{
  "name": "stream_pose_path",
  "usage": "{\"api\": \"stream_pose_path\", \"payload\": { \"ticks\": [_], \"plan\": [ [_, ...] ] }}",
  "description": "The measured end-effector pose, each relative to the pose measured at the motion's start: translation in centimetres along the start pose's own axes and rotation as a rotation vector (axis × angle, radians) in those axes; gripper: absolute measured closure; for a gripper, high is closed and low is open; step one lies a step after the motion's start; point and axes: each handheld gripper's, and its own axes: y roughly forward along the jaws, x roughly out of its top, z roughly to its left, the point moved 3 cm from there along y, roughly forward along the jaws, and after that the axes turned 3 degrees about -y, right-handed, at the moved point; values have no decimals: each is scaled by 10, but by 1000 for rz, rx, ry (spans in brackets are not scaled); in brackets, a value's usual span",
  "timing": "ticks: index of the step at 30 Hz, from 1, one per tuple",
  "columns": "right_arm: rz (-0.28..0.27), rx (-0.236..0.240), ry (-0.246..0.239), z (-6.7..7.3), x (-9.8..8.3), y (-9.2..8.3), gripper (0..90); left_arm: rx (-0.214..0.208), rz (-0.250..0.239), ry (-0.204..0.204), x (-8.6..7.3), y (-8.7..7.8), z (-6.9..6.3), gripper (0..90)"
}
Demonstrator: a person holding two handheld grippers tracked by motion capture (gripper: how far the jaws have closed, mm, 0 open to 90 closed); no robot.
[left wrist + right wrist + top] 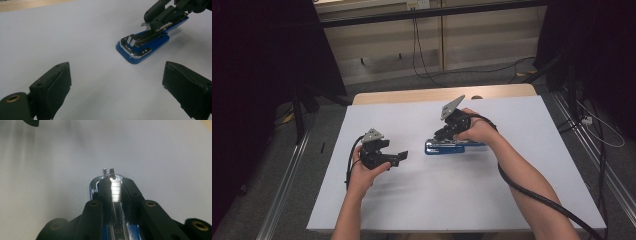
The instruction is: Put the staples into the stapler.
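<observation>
While your right gripper (447, 134) is clamped on the metal staple rail of the blue stapler (142, 46) lying near the middle of the table (522, 165), your left gripper (396, 158) waits released nearby, so next likely steady the base.

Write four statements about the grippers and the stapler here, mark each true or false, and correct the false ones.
1. The right gripper is closed on the blue stapler. True.
2. The left gripper holds the stapler's front end. False: its jaws stand wide open, apart from the stapler, with nothing between them.
3. The stapler lies on the white table top. True.
4. The stapler is red. False: its base is blue, with metal parts on top.
</observation>
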Motion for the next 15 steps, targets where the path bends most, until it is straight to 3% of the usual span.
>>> {"api": "stream_pose_path", "payload": {
  "ticks": [15],
  "plan": [
    [9, 35, -32, -2, -1, 9, 794, 5, 0, 2, 0, 0, 0, 86]
  ]
}}
